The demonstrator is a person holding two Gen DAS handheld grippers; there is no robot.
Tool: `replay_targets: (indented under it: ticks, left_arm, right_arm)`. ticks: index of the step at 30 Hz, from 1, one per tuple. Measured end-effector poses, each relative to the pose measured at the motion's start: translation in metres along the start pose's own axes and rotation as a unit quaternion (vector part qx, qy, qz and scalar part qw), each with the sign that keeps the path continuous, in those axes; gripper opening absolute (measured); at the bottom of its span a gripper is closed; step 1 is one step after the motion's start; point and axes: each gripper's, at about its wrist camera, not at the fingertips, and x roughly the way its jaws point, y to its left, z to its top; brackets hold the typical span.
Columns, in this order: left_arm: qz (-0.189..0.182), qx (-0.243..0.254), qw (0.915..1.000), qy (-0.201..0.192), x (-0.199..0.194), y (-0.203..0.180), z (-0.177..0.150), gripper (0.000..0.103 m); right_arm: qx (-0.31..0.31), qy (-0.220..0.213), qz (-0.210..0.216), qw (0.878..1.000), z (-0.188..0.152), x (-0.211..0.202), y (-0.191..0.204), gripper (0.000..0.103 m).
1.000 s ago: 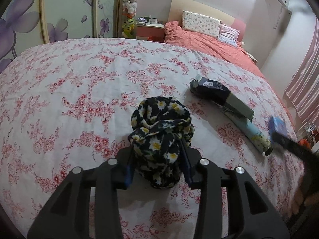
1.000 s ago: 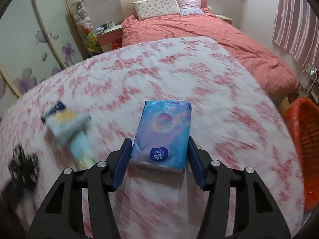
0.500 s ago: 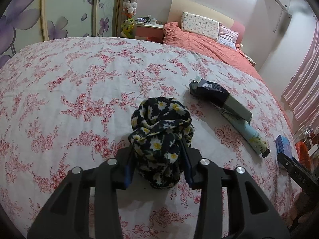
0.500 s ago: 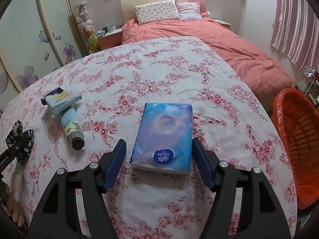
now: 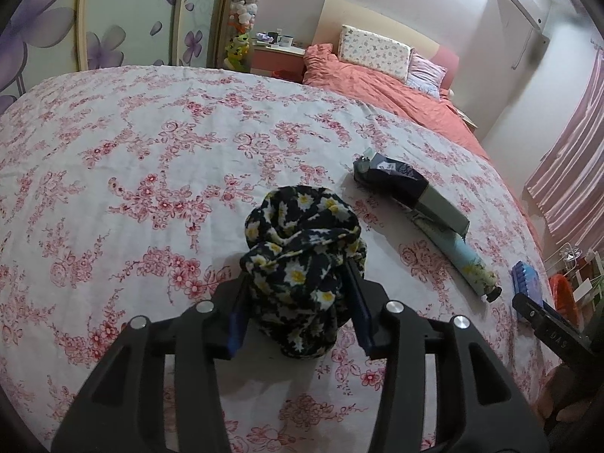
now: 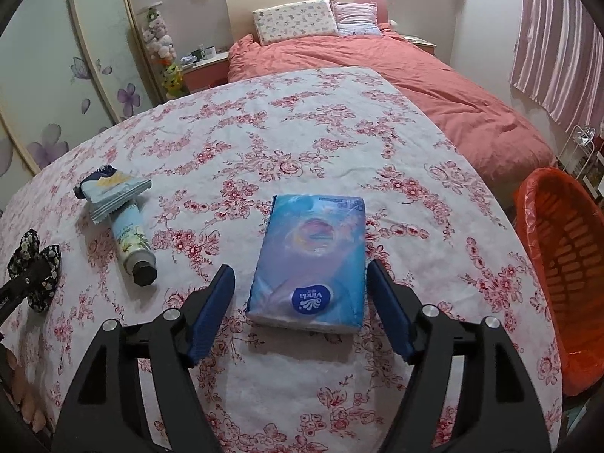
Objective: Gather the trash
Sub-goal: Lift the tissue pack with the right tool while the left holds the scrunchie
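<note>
Left fingers: the left gripper (image 5: 298, 309) was easing apart around the black scrunchie with white-and-yellow daisies (image 5: 302, 264). The fabric bulged between the blue pads and looked like it still brushed both, so I'd say loosening, not fully released.

Right fingers: the right gripper (image 6: 302, 302) was spreading too, with a clear gap on each side of the blue plastic-wrapped Vinda tissue pack (image 6: 313, 260). Nothing gripped, and the pack lay flat on the cloth.

Where the stuff sat: everything was on the desk under a white tablecloth with pink roses (image 6: 302, 139). The scrunchie sat at the left side and the tissue pack toward the right edge. Between them lay a pale green tube with a black cap (image 6: 130, 241), with a crinkle-edged foil sachet (image 6: 109, 192) resting on its far end.

Bin: an orange plastic laundry-style basket with a liner (image 6: 558, 264) stood just off the desk's right edge, close to the right gripper.

How I'd play it: honestly neither the scrunchie nor a sealed tissue pack reads as trash. Best guess is both were being set down, so let the fingers open all the way before lifting, or the scrunchie will snag on a pad and get dragged.

Next target, imo: the sachet looks like the real rubbish. It's thin and propped on the tube, so pinch its raised edge rather than scraping the cloth.

Watch out: the tube is round, so it could roll if bumped.
</note>
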Motion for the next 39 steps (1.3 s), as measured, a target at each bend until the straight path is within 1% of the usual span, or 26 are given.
replay_targets:
  ticks: [33,34,35,37,39]
  left_arm:
    - [-0.002,-0.002,1.0,-0.001,-0.0007,0.0005,-0.0001,0.048]
    - [-0.002,-0.002,1.0,-0.001,-0.0006,0.0007,-0.0002,0.048]
    - [-0.001,-0.002,1.0,-0.002,-0.0007,0.0007,-0.0002,0.047]
    - [0.002,-0.002,1.0,-0.002,-0.0006,-0.0009,-0.0002,0.04]
    - [0.005,0.003,1.0,-0.001,-0.0006,-0.0037,-0.0005,0.029]
  right_arm:
    - [0.005,-0.002,0.008,1.0,0.0001,-0.0018,-0.0027,0.073]
    - [0.007,-0.004,0.005,1.0,0.0,-0.0025,-0.0026,0.07]
    - [0.012,-0.006,-0.001,1.0,-0.0001,-0.0034,-0.0032,0.061]
    - [0.022,-0.01,0.006,1.0,0.0001,-0.0048,-0.006,0.053]
    - [0.029,-0.012,0.016,0.999,0.0005,-0.0051,-0.008,0.052]
